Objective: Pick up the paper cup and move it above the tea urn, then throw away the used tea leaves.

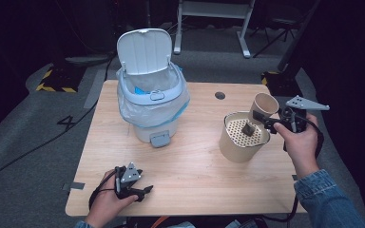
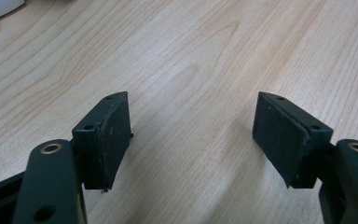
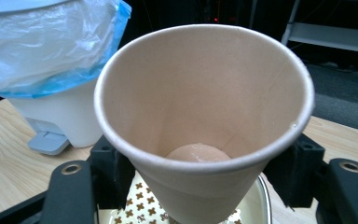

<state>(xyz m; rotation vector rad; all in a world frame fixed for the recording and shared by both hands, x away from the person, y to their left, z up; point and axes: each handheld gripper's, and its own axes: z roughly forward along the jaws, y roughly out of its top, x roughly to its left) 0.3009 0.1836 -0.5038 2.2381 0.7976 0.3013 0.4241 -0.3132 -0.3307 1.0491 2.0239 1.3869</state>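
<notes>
At the table's [image 1: 180,190] near left corner, the left gripper [image 1: 145,190] is resting low on the wood in a person's left hand [image 1: 105,202], its jaws standing wide apart with bare tabletop between them, as the left gripper view is showing at the pads [image 2: 114,135]. Farther back at centre left, a white pedal bin [image 1: 152,102] is standing with its lid up and a blue-edged plastic liner spilling over the rim. To the right, a tan canister [image 1: 242,137] with a perforated insert is sitting on the wood, and just above its far rim the right gripper [image 1: 268,124] is holding a paper cup [image 3: 205,116] tilted, mouth facing back along the jaws. The cup is sitting between the two pads [image 3: 109,172], which are closing on its sides below the rim; inside, its pale bottom is showing. The right hand [image 1: 302,140], in a denim sleeve, is reaching in from the table's right edge. Grey carpet and cables are surrounding the table in a dark room.
</notes>
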